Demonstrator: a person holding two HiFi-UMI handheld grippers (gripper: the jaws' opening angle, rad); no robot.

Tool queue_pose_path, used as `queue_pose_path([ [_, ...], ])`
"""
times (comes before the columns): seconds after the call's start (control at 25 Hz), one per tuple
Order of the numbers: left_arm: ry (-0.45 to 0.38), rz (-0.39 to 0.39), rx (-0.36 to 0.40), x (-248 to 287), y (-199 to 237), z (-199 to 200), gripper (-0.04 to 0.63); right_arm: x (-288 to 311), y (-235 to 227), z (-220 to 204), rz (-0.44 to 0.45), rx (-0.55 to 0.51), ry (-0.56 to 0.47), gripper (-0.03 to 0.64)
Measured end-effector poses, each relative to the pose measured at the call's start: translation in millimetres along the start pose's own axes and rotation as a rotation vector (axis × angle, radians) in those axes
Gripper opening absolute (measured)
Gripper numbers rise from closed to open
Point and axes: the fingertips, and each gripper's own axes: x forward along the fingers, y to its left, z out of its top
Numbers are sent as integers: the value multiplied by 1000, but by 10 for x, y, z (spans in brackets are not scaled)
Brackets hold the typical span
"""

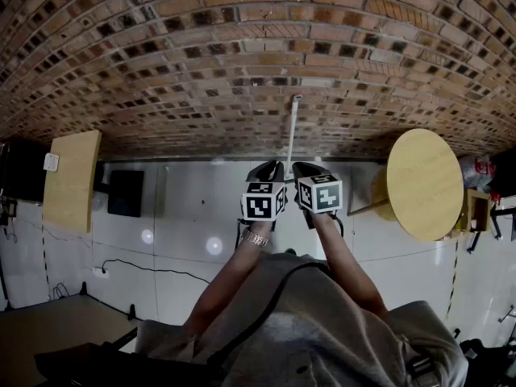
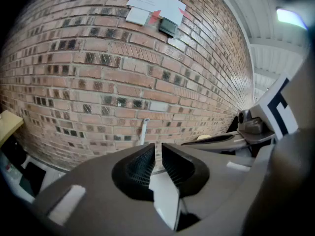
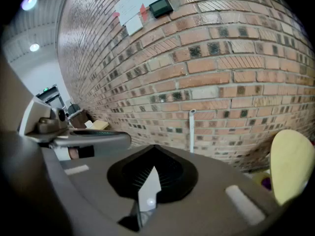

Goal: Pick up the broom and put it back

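Note:
The broom shows as a white handle (image 1: 292, 131) leaning upright against the brick wall (image 1: 201, 63); its head is hidden behind my grippers. The handle also stands ahead in the left gripper view (image 2: 143, 131) and the right gripper view (image 3: 191, 132). My left gripper (image 1: 272, 168) and right gripper (image 1: 305, 169) are held side by side just short of the handle, touching nothing. The left gripper (image 2: 157, 154) has a narrow gap between its pads with nothing in it. The right gripper (image 3: 155, 151) is shut and empty.
A round wooden table (image 1: 425, 184) stands at the right by the wall. A wooden board (image 1: 72, 180) and a black box (image 1: 126, 192) are at the left. A black cable (image 1: 153, 268) runs over the white floor. Papers (image 2: 152, 4) hang high on the wall.

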Motion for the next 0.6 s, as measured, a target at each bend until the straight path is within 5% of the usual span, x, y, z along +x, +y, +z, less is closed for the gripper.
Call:
queue_pose_path([
  [0.24,-54,5,-13,255,582,757,32,776,-656,564,-112,37,-87,17],
  [0.44,-11,2,-33,509,835,860,32,1608,-1103,525,-145,31,43,163],
  [0.6,19,21,-37,585,930,849,32,2187,-1449,357,-168,27,172,166],
])
